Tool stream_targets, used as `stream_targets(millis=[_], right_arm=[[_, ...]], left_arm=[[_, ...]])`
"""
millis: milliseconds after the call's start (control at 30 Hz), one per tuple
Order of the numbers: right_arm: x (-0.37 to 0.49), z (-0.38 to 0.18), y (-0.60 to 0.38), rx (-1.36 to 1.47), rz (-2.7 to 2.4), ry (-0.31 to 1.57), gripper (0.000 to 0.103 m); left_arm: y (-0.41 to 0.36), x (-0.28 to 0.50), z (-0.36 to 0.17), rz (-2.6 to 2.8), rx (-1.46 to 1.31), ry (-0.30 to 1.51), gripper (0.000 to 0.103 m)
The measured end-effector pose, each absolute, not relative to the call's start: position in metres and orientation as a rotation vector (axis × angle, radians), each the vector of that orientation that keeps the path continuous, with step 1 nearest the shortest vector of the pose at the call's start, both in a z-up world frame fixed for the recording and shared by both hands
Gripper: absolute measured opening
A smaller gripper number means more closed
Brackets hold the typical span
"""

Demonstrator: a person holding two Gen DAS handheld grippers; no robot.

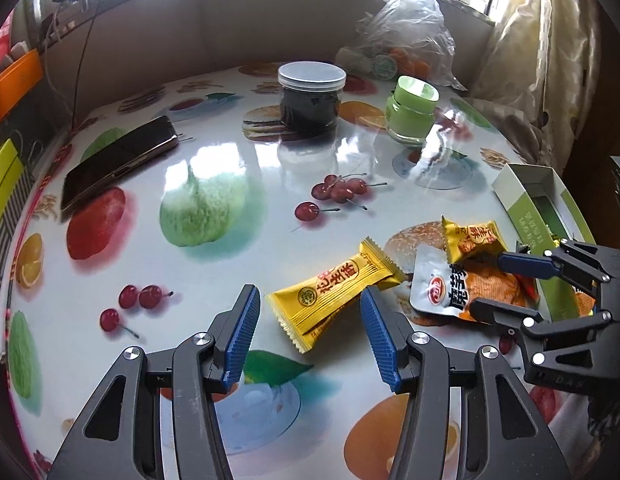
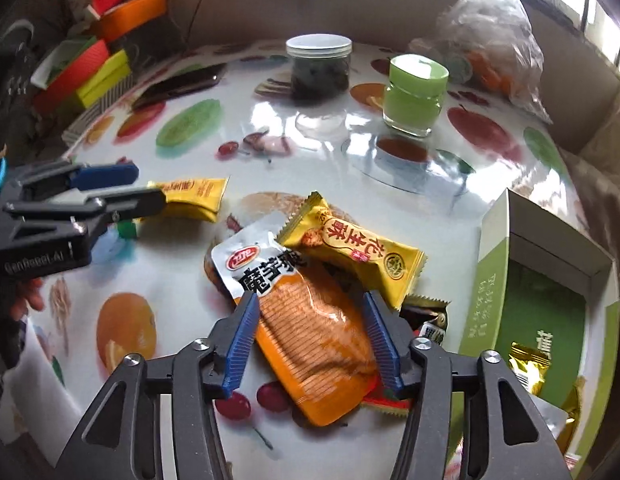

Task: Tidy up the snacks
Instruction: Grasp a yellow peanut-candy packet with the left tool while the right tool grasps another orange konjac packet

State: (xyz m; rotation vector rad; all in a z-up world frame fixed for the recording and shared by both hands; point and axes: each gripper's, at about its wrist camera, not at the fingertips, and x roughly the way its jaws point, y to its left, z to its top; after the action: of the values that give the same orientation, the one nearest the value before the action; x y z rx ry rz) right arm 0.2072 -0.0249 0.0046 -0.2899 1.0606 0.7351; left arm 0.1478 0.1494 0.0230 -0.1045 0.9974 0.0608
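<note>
Between my left gripper's (image 1: 310, 292) open fingers lies a yellow snack pack (image 1: 334, 292) flat on the fruit-print table (image 1: 229, 184); the pads do not press on it. In the right wrist view that same pack (image 2: 193, 196) sits just past the left gripper (image 2: 149, 186). My right gripper (image 2: 310, 298) stands open astride an orange-and-silver snack pouch (image 2: 310, 340), also seen from the side as the right gripper (image 1: 488, 282) over the pouch (image 1: 450, 292). A second yellow pack (image 2: 350, 252) rests on the pouch's far end. A green box (image 2: 490, 280) at right holds gold wrappers (image 2: 526, 364).
At the table's far side stand a clear jar with dark contents (image 1: 312, 98), a green jar (image 1: 412, 110) and a plastic bag (image 1: 406, 32). A phone (image 1: 117, 160) lies far left. A red wrapper (image 2: 384, 404) peeks from under the pouch. A hand (image 2: 27, 296) shows at left.
</note>
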Motion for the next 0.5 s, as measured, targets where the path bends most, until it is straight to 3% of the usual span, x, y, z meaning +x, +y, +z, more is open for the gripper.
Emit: stream_targets(millis=[500], right_arm=[[0.199,0.004,-0.016,-0.306,0.815,1.082,0.06]], left_arm=[[0.148,0.158,0.016,-0.003,-0.085,1.01,0.054]])
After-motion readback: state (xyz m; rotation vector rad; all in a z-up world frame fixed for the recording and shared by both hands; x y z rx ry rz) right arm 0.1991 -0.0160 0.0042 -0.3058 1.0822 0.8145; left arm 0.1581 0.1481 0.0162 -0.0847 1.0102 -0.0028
